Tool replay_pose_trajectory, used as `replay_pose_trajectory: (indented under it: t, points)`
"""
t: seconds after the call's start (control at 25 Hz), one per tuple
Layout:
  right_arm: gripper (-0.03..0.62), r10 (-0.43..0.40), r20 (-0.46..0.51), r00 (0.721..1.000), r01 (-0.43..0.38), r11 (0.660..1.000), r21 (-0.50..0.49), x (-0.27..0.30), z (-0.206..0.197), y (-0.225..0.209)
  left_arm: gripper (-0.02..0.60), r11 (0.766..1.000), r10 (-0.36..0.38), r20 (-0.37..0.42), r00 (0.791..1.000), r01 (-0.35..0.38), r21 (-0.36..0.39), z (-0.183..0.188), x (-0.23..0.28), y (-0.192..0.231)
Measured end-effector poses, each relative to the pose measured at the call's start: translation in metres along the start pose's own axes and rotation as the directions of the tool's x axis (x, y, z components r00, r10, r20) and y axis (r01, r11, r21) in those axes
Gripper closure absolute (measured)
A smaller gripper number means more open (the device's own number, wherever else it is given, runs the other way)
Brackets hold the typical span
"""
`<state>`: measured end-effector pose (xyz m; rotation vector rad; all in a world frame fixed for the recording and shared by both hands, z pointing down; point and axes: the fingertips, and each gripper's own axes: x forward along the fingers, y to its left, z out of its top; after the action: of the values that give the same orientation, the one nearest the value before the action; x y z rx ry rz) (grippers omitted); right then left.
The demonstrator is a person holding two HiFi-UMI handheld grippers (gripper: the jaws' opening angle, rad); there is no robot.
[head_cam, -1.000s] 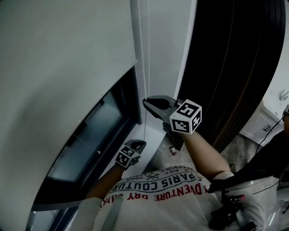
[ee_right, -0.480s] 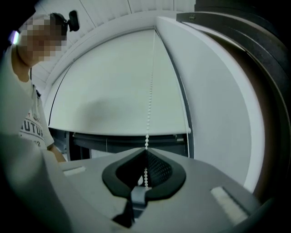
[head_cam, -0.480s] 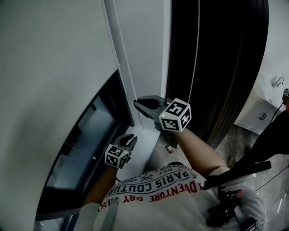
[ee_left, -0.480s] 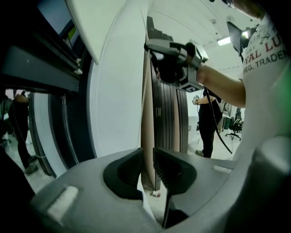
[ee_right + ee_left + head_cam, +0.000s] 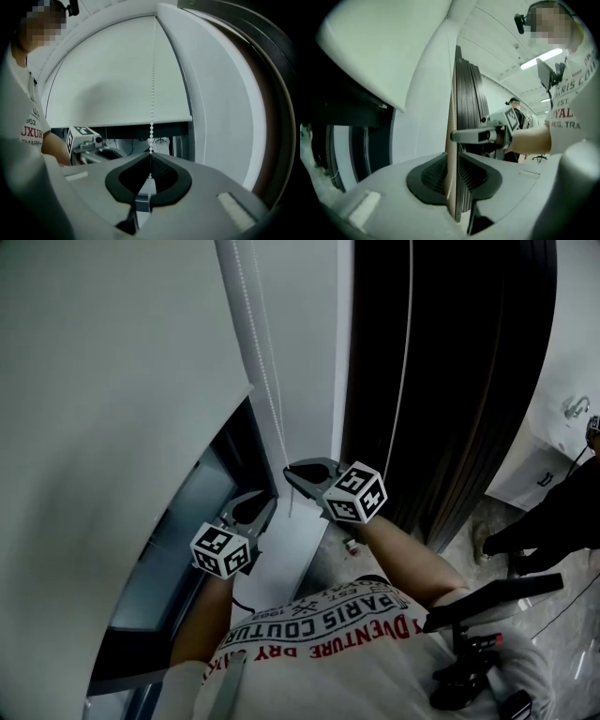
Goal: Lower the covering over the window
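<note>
Chain [image 5: 153,93] (top unseen) pinched by right hand-held gripper [image 5: 150,159], straddled by just-opened left one [image 5: 453,165].

Office-like room, ceiling strip lights [image 5: 540,56]

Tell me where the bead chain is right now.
In the right gripper view the bead chain hangs down the middle, in front of the white roller blind, its lower part pinched in the shut right gripper.

Roller blind [image 5: 112,381]: top cut off at head view's upper edge. Bead chain [image 5: 267,381]: upper end lost past the same edge. Bystander [image 5: 553,512]: dark, cropped by right edge, details unreadable
</note>
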<state>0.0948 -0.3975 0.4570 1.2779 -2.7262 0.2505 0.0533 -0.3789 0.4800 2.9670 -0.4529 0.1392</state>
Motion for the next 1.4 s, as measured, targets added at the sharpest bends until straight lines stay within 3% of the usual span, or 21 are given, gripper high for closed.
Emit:
replay_pose_trajectory:
  t: [0.16,0.28,0.4,0.68,0.8,0.88,1.08,1.16,1.2,1.4]
  points:
    - [0.588,-0.006,-0.005,1.0,0.006,1.0,-0.004,0.0,0.001,-0.003,0.509,1.0,-0.025,0.074,0.997,0.025,0.005,0.045,-0.005,-0.003]
    - [0.588,-0.006,-0.074,0.997,0.005,1.0,-0.016,0.004,-0.02,0.0,0.509,0.999,-0.043,0.086,0.995,0.042,0.007,0.058,-0.007,-0.012]
    - [0.588,-0.015,-0.092,0.996,0.017,0.999,0.028,0.003,-0.04,-0.002,0.509,0.998,-0.06,0.063,0.996,0.061,0.001,0.05,-0.008,-0.023]
    - [0.585,-0.064,-0.042,0.997,0.068,0.993,0.097,-0.004,-0.038,-0.016,0.511,0.998,-0.065,0.015,0.998,0.066,-0.022,0.028,-0.01,-0.031]
    - [0.485,-0.054,-0.044,0.998,0.059,0.99,0.124,-0.005,-0.047,-0.015,0.511,0.997,-0.069,0.009,0.998,0.07,-0.041,0.023,-0.009,-0.034]
    - [0.467,-0.061,-0.055,0.997,0.068,0.99,0.124,-0.009,-0.055,-0.015,0.511,0.996,-0.068,0.007,0.998,0.069,-0.051,0.018,-0.007,-0.036]
    - [0.453,-0.06,-0.045,0.997,0.065,0.989,0.135,-0.014,-0.053,-0.014,0.525,0.995,-0.041,0.019,0.999,0.042,-0.09,0.012,-0.013,-0.032]
    - [0.458,-0.031,-0.04,0.999,0.037,0.989,0.14,-0.012,-0.049,-0.006,0.535,0.994,0.002,0.019,1.0,0.0,-0.11,0.009,-0.021,-0.025]
    - [0.483,-0.017,-0.034,0.999,0.022,0.989,0.145,-0.011,-0.048,-0.002,0.577,0.993,0.033,0.016,0.999,-0.031,-0.116,0.006,-0.026,-0.02]
    - [0.548,0.027,-0.011,1.0,-0.025,0.986,0.166,-0.027,-0.046,0.014,0.58,0.982,0.107,0.003,0.994,-0.106,-0.154,-0.004,-0.032,-0.025]
